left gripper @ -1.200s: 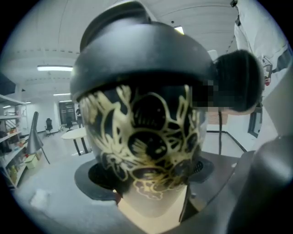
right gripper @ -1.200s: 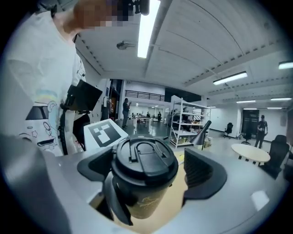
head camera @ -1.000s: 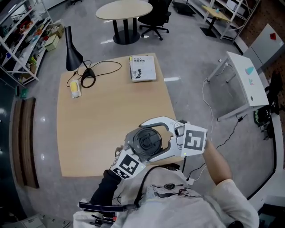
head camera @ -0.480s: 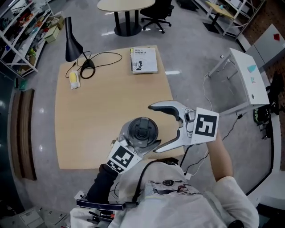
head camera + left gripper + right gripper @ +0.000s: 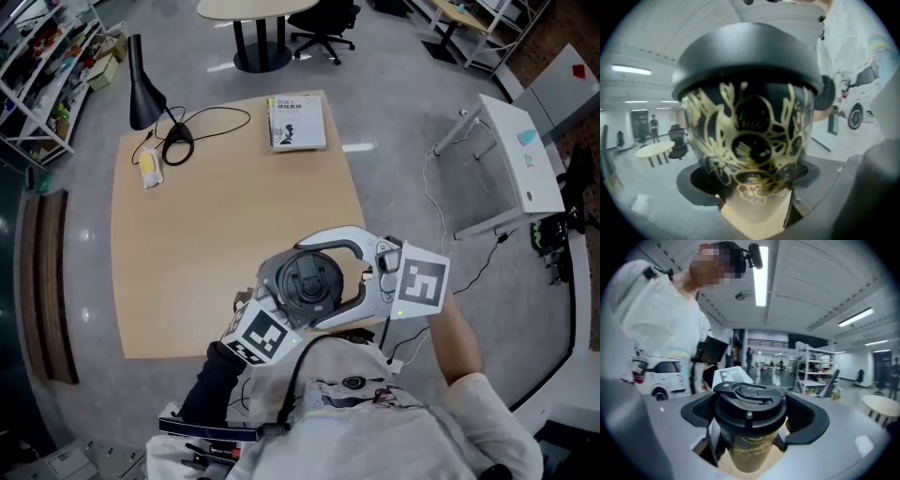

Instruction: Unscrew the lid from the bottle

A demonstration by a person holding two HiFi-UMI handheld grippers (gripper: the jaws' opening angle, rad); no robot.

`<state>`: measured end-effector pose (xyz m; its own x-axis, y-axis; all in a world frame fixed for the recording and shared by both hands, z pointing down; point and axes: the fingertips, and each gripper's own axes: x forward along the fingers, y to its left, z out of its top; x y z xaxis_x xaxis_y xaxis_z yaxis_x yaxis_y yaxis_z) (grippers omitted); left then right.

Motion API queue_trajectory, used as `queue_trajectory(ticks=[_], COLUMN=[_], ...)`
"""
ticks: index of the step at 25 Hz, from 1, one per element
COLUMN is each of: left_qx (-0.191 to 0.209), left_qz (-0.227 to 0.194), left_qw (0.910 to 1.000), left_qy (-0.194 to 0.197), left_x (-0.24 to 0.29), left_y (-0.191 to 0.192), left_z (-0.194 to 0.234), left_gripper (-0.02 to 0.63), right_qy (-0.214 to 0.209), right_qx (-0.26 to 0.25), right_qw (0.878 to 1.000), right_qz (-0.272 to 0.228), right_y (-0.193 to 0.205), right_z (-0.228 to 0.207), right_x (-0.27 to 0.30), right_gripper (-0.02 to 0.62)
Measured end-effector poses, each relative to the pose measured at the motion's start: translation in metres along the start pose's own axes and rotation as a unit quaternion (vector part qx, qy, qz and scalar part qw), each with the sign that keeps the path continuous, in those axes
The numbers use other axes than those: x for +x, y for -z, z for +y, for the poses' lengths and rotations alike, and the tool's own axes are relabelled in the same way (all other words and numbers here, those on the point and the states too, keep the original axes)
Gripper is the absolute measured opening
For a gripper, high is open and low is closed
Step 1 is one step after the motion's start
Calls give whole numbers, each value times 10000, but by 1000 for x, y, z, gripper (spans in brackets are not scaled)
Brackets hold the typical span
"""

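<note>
1. The left claw [image 5: 752, 177] is clenched on the patterned bottle [image 5: 750, 136], held at the near edge of the desk [image 5: 206, 216].
2. The right claw [image 5: 750, 416] is closing, its 2 pads against the bottle's black lid [image 5: 749, 397].

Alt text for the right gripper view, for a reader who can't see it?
A black flip-top lid on a dark, gold-patterned bottle sits between the right gripper's grey jaws, which are closing on its sides. Behind stands the person, in white, under ceiling strip lights, with shelving at the right.
</note>
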<state>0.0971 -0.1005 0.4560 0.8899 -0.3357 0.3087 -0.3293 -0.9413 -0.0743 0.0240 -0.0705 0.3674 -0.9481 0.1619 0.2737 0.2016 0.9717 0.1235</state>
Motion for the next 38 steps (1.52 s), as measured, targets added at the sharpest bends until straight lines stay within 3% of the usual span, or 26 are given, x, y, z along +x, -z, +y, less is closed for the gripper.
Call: queue_trajectory(ticks=[3, 5, 9, 12, 14, 15, 17, 18, 19, 20, 21, 22, 23, 24, 25, 26, 27, 28, 34, 38], left_qx=[349, 464, 734, 765, 503, 301, -242, -579, -945, -1288, -1542, -1685, -1746, -1769, -1785, -1799, -1809, -1809, -1774, -1795], left_qz=[-276, -368, -156, -21, -130, -229, -501, -641, -741, -779, -736, -616, -452, -300, -220, -226, -280, -326, -259, -258], left_qw=[9921, 9852, 9673, 9601, 9676, 9735, 9850, 9890, 9906, 9886, 9814, 9665, 9430, 9139, 8860, 8655, 8547, 8521, 8768, 8795], left_qy=[1172, 1606, 2421, 2691, 2469, 2257, 1634, 1201, 654, -36, -880, -1837, -2799, -3641, -4274, -4668, -4857, -4900, -4462, -4401], left_x=[-5, -10, -18, -17, -15, -15, -20, -27, -37, -50, -67, -86, -109, -131, -150, -165, -173, -175, -155, -153], left_y=[-15, -23, -24, -14, -10, -8, -5, -1, 4, 13, 23, 34, 44, 51, 54, 54, 52, 49, 48, 49], left_z=[-37, -50, -76, -90, -85, -76, -46, -24, 1, 31, 63, 95, 123, 146, 162, 171, 176, 179, 171, 172], left_gripper=[416, 416, 416, 416, 416, 416, 416, 416, 416, 416, 416, 416, 416, 416, 416, 416, 416, 416, 416, 417], right_qy=[-1505, -2100, -3017, -2977, -2352, -1821, -269, 699, 1688, 2584, 3333, 3957, 4504, 4984, 5371, 5635, 5779, 5840, 5994, 6197], right_qx=[-121, -58, 69, 227, 239, 283, 505, 626, 737, 872, 1055, 1252, 1405, 1478, 1475, 1437, 1404, 1386, 1369, 1403], right_qw=[9883, 9769, 9507, 9471, 9588, 9675, 9828, 9829, 9735, 9550, 9308, 9037, 8758, 8491, 8267, 8110, 8023, 7987, 7876, 7718], right_qz=[-198, -397, -715, -1176, -1574, -1730, -1755, -1583, -1352, -1162, -1071, -1049, -1019, -933, -797, -646, -517, -434, -401, -242], right_y=[-11, -21, -39, -64, -80, -83, -69, -51, -28, -4, 17, 35, 49, 61, 70, 77, 81, 83, 81, 91], right_z=[30, 39, 54, 50, 31, 16, -25, -48, -70, -88, -102, -111, -118, -122, -125, -126, -127, -129, -133, -133], right_x=[-7, -10, -18, -20, -22, -25, -35, -44, -54, -65, -76, -85, -91, -95, -96, -92, -86, -79, -69, -82], right_gripper=[459, 459, 459, 457, 459, 457, 459, 458, 458, 458, 457, 457, 457, 457, 457, 457, 457, 457, 457, 457])
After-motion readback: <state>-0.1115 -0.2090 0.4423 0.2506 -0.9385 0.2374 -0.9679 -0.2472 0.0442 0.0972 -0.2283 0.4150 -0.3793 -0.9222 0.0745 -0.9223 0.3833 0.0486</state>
